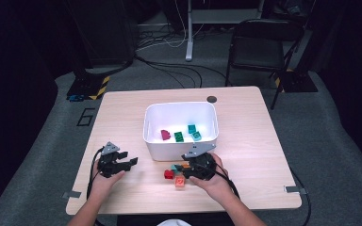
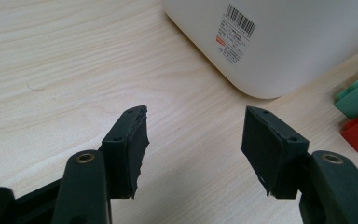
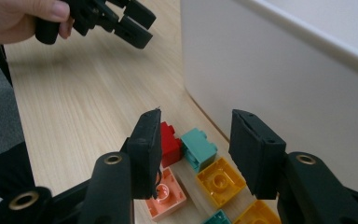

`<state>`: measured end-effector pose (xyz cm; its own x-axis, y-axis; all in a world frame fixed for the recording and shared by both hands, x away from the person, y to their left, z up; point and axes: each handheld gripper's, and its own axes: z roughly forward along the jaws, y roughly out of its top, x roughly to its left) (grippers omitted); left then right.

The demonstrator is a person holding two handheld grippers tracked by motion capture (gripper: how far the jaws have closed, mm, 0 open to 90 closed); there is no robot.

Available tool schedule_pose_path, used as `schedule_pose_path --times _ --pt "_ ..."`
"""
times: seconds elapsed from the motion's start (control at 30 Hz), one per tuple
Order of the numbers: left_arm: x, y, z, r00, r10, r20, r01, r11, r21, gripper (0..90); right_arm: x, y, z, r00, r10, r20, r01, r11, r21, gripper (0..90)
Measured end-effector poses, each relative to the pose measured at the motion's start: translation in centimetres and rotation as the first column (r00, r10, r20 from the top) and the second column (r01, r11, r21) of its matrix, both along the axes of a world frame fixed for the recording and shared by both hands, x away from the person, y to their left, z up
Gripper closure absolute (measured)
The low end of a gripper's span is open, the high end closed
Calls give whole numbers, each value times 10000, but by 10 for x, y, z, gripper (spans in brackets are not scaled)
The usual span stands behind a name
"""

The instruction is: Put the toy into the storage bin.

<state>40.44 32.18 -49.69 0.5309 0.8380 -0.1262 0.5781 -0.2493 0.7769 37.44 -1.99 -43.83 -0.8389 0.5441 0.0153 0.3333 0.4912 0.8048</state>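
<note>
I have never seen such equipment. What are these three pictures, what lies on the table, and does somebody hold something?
A person sits at a wooden table and holds one hand-held gripper in each hand. The high view comes from a camera above; each other picture comes from a camera on one gripper, looking along its two black jaws. The left gripper is open over bare wood. The right gripper is open above loose toy bricks: a red brick, a teal brick, a yellow brick and a salmon brick. It holds nothing. Behind them stands a white bin with more bricks inside.
</note>
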Motion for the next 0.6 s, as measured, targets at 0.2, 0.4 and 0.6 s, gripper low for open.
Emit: schedule_pose_path --times 0.2,0.4,0.6 --pt "0 1 0 9999 68 83 -67 10000 -47 404 -2 8 -17 9992 353 -162 -357 9989 -306 538" --pt "-1 2 0 10000 16 42 -16 10000 -15 404 -5 14 -34 9962 710 -513 -742 9952 -640 509" --pt "0 2 0 10000 3 22 -3 10000 -2 405 -4 15 -45 9942 856 -645 -907 9925 -819 507"
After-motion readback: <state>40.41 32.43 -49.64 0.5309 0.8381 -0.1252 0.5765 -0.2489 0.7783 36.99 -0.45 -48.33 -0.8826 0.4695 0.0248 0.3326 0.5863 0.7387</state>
